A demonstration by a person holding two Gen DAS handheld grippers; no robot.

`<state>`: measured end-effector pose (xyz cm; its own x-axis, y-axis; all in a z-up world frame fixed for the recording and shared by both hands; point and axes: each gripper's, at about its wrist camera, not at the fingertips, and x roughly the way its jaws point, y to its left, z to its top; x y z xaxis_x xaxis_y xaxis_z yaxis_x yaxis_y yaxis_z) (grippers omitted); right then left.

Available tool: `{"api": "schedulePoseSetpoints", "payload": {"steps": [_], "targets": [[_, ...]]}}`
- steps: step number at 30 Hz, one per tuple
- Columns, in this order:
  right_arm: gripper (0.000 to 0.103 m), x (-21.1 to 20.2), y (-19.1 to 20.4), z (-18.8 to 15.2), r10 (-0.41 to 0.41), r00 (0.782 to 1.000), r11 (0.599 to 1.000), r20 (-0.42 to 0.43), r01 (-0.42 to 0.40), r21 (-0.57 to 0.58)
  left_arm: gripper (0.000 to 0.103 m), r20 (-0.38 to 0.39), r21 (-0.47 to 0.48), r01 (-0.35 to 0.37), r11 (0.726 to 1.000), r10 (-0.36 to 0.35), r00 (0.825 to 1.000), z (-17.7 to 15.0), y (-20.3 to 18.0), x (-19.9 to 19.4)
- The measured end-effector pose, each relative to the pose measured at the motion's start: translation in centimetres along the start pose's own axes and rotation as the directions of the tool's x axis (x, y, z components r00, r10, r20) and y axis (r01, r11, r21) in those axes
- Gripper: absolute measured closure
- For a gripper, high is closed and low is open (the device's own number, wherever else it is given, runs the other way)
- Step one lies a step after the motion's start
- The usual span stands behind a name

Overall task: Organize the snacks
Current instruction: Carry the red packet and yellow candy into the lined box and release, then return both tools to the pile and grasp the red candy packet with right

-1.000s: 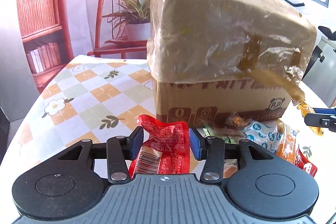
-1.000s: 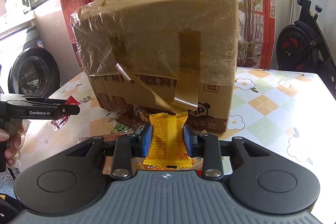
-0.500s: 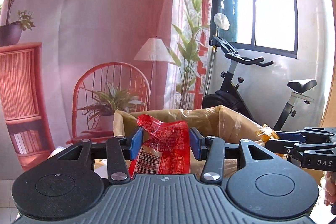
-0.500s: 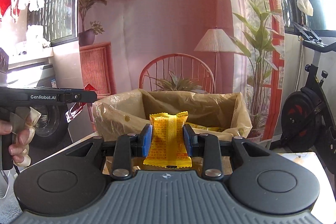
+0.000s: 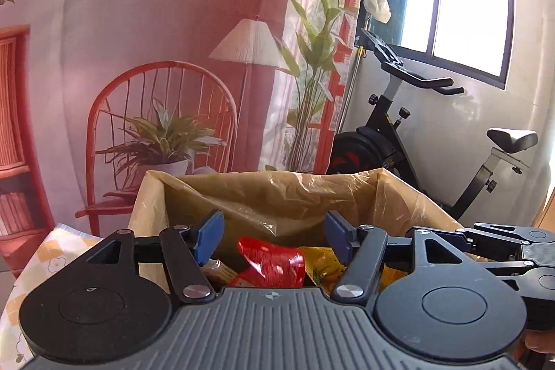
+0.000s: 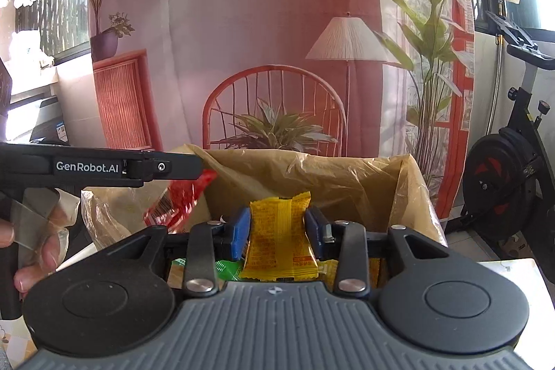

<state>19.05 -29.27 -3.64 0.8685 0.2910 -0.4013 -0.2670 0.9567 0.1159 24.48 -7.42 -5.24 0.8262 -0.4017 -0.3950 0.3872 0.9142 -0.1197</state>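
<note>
The cardboard box lined with a tan plastic bag [image 5: 263, 177] stands open in front of both grippers. My left gripper [image 5: 274, 227] hovers over it, its jaws opening wide with nothing between the pads. The red snack packet [image 5: 270, 260] lies loose below them inside the box. In the right wrist view the red packet [image 6: 180, 203] shows blurred under the left gripper's tip [image 6: 163, 166]. My right gripper [image 6: 277, 224] holds a yellow snack packet [image 6: 279, 245] upright over the box [image 6: 347, 169]. Its jaws are opening, and the pads still touch the packet's sides.
Other snacks lie in the box, among them a green packet [image 6: 225, 267] and a yellow one [image 5: 322, 262]. A hand [image 6: 31, 231] grips the left tool. The checked tablecloth [image 5: 52, 252] shows at the left. An exercise bike [image 5: 399, 141] stands behind, at the right.
Both grippers rose from the table to the box's open top. The left jaws spread and let the red packet drop into the box. The right jaws have widened slightly around the yellow packet.
</note>
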Motion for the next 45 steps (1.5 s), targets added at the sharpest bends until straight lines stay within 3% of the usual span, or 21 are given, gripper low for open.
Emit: {"api": "schedulePoseSetpoints", "payload": {"steps": [2, 11, 16, 19, 23, 28, 31, 36, 42, 45], "targets": [[0.059, -0.6, -0.4, -0.3, 0.006, 1.000, 1.000, -0.001, -0.006, 0.021, 0.035, -0.011, 0.021, -0.015, 1.000, 0.016, 1.000, -0.3, 0.4, -0.5], [0.059, -6.2, -0.7, -1.4, 0.016, 0.998, 0.999, 0.063, -0.018, 0.040, 0.036, -0.032, -0.039, -0.048, 0.998, 0.047, 0.998, -1.5, 3.3, -5.7], [0.059, -8.8, -0.9, -3.5, 0.025, 0.998, 0.998, 0.065, -0.028, 0.052, 0.036, -0.051, -0.076, -0.064, 0.995, 0.060, 0.997, -4.2, 4.6, -9.3], [0.059, -9.7, -1.1, -5.4, 0.013, 1.000, 0.998, 0.023, -0.015, 0.062, 0.036, -0.087, -0.079, -0.100, 0.992, 0.093, 0.992, -6.8, 5.2, -10.4], [0.054, -9.6, -1.2, -9.0, -0.005, 0.995, 0.999, -0.102, 0.010, 0.050, 0.036, -0.134, -0.118, -0.137, 0.983, 0.121, 0.984, -9.8, 5.9, -10.9], [0.032, -8.7, -1.1, -14.0, -0.021, 0.963, 0.999, -0.269, 0.030, 0.029, 0.036, -0.172, -0.170, -0.129, 0.977, 0.100, 0.980, -11.7, 5.6, -10.0], [0.029, -8.1, -0.9, -16.4, -0.031, 0.943, 0.999, -0.331, 0.032, -0.004, 0.036, -0.192, -0.190, -0.099, 0.977, 0.062, 0.979, -12.2, 5.1, -9.3], [0.028, -7.2, -0.4, -18.9, -0.005, 0.920, 1.000, -0.392, 0.001, -0.010, 0.036, -0.207, -0.207, -0.076, 0.975, 0.033, 0.978, -12.9, 4.6, -8.9], [0.026, -6.2, -0.6, -20.6, -0.040, 0.910, 0.999, -0.414, 0.036, -0.018, 0.036, -0.231, -0.203, -0.092, 0.975, 0.043, 0.972, -13.6, 4.5, -8.7], [0.027, -6.4, -0.2, -20.8, -0.047, 0.915, 0.998, -0.401, 0.025, -0.060, 0.036, -0.234, -0.205, -0.094, 0.974, 0.044, 0.971, -13.7, 4.4, -8.8]]}}
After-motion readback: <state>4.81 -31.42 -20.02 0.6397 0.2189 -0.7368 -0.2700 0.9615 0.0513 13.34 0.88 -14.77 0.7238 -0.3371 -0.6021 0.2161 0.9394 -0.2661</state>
